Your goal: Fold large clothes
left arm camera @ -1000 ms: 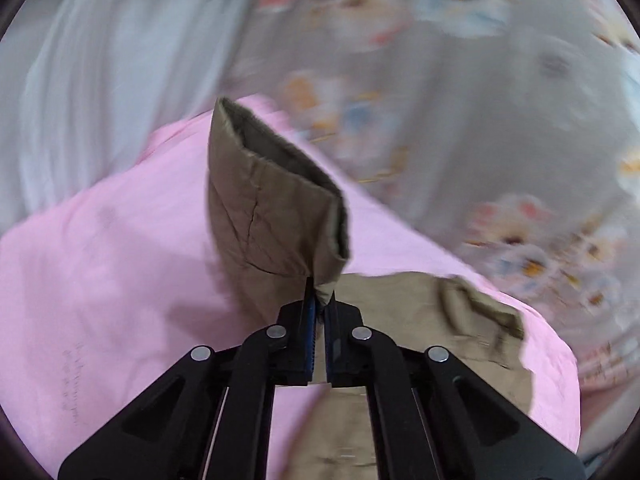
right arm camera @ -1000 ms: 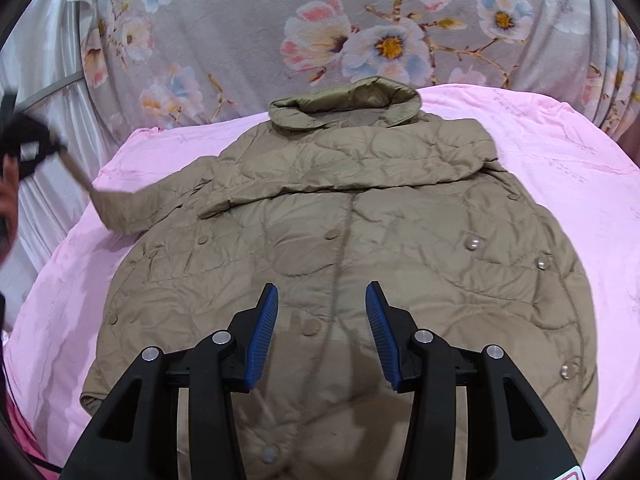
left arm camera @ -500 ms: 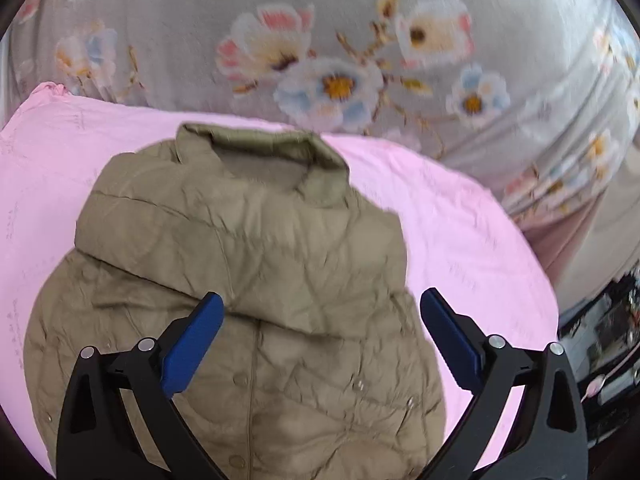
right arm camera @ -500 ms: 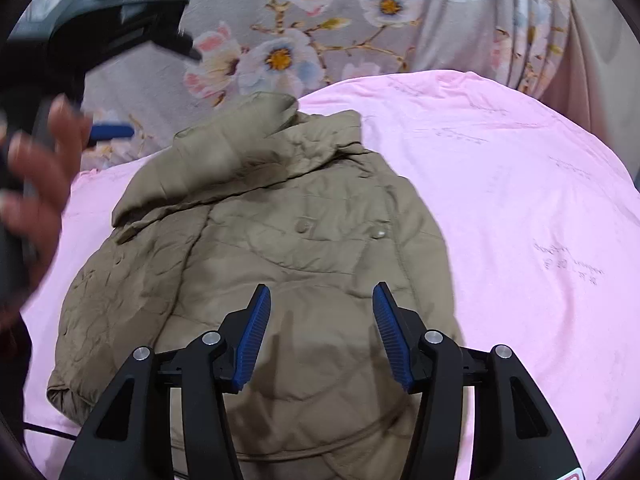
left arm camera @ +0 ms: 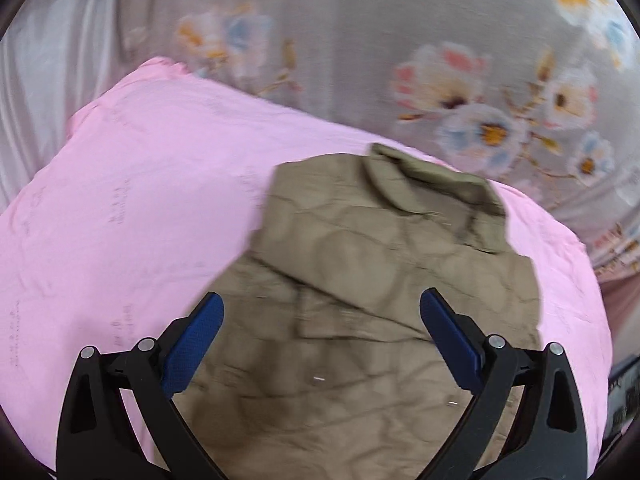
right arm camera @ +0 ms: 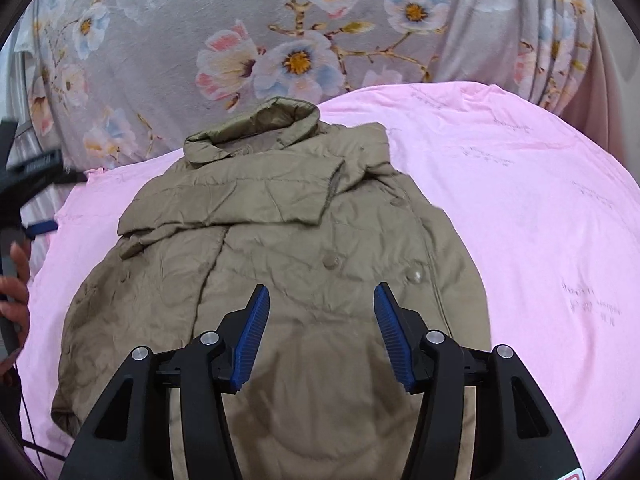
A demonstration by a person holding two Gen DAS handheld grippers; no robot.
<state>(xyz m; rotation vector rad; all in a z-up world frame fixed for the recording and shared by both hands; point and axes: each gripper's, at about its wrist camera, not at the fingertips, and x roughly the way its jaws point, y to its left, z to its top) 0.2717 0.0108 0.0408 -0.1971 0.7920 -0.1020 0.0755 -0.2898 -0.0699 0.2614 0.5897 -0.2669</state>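
Jacket lies flat on the pink-sheeted bed, collar toward the floral curtain, long axis running from collar back to both tongs. One sleeve folded across the chest. Left tongs wide, empty, over the jacket's left part. Right tongs about half open, empty, above the lower middle, nearer the hem.

Grey floral curtain hangs behind a pink sheet, perhaps bedding.

The left tongs gape wide and empty above an olive quilted coat on pink bedding.
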